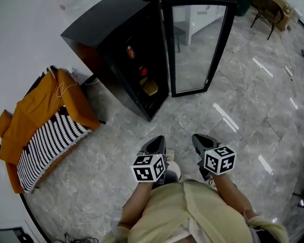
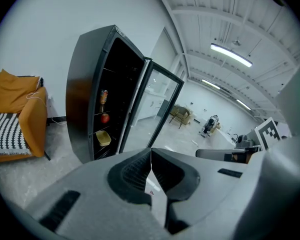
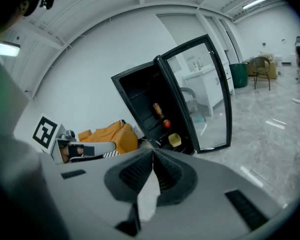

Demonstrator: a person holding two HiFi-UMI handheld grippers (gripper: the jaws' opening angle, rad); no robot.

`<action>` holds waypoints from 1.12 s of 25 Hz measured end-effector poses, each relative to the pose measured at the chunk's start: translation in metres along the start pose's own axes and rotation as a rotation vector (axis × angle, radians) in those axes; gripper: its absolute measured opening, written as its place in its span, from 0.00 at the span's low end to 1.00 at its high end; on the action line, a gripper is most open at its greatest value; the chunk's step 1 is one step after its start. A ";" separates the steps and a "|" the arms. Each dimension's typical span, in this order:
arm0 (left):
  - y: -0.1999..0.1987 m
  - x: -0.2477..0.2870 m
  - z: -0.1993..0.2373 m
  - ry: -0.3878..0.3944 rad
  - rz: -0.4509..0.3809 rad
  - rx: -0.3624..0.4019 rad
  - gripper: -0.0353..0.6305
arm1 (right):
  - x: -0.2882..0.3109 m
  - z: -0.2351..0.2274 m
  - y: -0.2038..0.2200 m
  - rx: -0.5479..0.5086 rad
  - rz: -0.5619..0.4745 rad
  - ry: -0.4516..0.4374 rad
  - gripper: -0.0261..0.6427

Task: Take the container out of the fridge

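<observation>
The fridge (image 1: 111,34) door (image 1: 195,47) is wide open, so the yellow container (image 1: 150,87) can be reached. The left gripper (image 1: 157,142) and right gripper (image 1: 199,140) are clenched, empty, far off.

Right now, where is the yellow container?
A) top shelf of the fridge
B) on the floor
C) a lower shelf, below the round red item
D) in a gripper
C: the yellow container sits low in the open fridge, beneath the round red item.
</observation>
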State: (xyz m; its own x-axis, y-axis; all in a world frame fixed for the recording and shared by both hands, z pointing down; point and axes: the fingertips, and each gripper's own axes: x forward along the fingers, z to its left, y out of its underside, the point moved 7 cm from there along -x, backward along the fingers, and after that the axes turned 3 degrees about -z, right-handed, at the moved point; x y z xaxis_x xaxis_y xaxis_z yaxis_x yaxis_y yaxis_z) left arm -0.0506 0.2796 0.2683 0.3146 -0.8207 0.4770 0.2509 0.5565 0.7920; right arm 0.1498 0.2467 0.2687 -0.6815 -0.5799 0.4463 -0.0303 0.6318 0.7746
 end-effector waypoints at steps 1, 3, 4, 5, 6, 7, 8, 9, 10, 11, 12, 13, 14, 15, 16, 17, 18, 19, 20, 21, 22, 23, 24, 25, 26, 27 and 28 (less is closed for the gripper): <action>-0.004 0.004 0.003 0.002 0.003 0.001 0.09 | 0.006 0.000 -0.002 -0.001 0.005 -0.001 0.08; -0.012 0.013 0.010 0.007 0.007 0.007 0.09 | 0.018 0.000 -0.008 -0.005 0.015 -0.002 0.08; -0.016 0.017 0.013 0.009 0.010 0.009 0.09 | 0.024 -0.001 -0.011 -0.005 0.018 -0.001 0.08; -0.019 0.021 0.017 0.011 0.013 0.010 0.09 | 0.030 -0.001 -0.014 -0.005 0.020 -0.001 0.08; -0.023 0.025 0.021 0.012 0.017 0.010 0.09 | 0.036 -0.001 -0.017 -0.005 0.022 0.000 0.08; -0.026 0.029 0.025 0.013 0.022 0.010 0.09 | 0.041 -0.001 -0.020 -0.004 0.025 0.001 0.08; -0.029 0.032 0.030 0.014 0.027 0.008 0.09 | 0.046 -0.001 -0.023 -0.002 0.028 0.003 0.08; -0.031 0.035 0.034 0.015 0.034 0.006 0.09 | 0.051 -0.001 -0.025 -0.001 0.031 0.005 0.08; -0.034 0.039 0.038 0.016 0.041 0.004 0.09 | 0.056 0.000 -0.027 0.001 0.035 0.007 0.08; -0.035 0.042 0.042 0.018 0.048 0.003 0.09 | 0.061 0.000 -0.029 0.002 0.039 0.010 0.08; -0.037 0.045 0.046 0.022 0.055 0.003 0.09 | 0.066 0.000 -0.031 0.003 0.042 0.013 0.08; -0.039 0.048 0.049 0.027 0.061 0.005 0.09 | 0.070 0.000 -0.032 0.005 0.044 0.016 0.08; -0.041 0.052 0.051 0.032 0.066 0.009 0.09 | 0.075 -0.001 -0.034 0.007 0.046 0.021 0.08; -0.043 0.055 0.054 0.038 0.070 0.013 0.09 | 0.079 -0.002 -0.037 0.009 0.046 0.027 0.08; -0.045 0.058 0.057 0.042 0.074 0.016 0.09 | 0.084 -0.003 -0.039 0.011 0.046 0.033 0.08; -0.046 0.062 0.061 0.046 0.078 0.018 0.09 | 0.088 -0.003 -0.042 0.013 0.044 0.037 0.08; -0.048 0.065 0.064 0.050 0.084 0.017 0.09 | 0.093 -0.003 -0.044 0.014 0.042 0.042 0.08; -0.050 0.068 0.068 0.054 0.090 0.016 0.09 | 0.097 -0.003 -0.046 0.014 0.041 0.045 0.08; -0.051 0.071 0.070 0.059 0.095 0.014 0.09 | 0.101 -0.002 -0.048 0.013 0.042 0.048 0.08; -0.053 0.075 0.072 0.064 0.099 0.017 0.09 | 0.104 -0.001 -0.050 0.013 0.043 0.051 0.08; -0.056 0.078 0.073 0.070 0.101 0.024 0.09 | 0.107 -0.001 -0.052 0.013 0.044 0.053 0.08; -0.059 0.082 0.074 0.075 0.100 0.034 0.09 | 0.111 0.000 -0.053 0.014 0.044 0.056 0.08; -0.062 0.087 0.074 0.081 0.098 0.044 0.09 | 0.113 -0.001 -0.054 0.014 0.044 0.059 0.08; -0.063 0.090 0.075 0.086 0.096 0.052 0.09 | 0.116 -0.001 -0.055 0.015 0.045 0.064 0.08; -0.064 0.094 0.075 0.092 0.096 0.057 0.09 | 0.118 -0.002 -0.055 0.015 0.047 0.068 0.08; -0.063 0.097 0.075 0.099 0.099 0.061 0.09 | 0.120 -0.003 -0.055 0.017 0.051 0.070 0.08; -0.062 0.100 0.075 0.106 0.105 0.065 0.09 | 0.122 -0.004 -0.054 0.019 0.054 0.069 0.08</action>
State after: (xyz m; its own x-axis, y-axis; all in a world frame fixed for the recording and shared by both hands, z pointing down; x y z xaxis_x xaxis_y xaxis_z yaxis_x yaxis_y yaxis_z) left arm -0.1035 0.1531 0.2954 0.4316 -0.7383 0.5183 0.1532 0.6262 0.7645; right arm 0.0714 0.1392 0.2832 -0.6304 -0.5784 0.5177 -0.0088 0.6722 0.7403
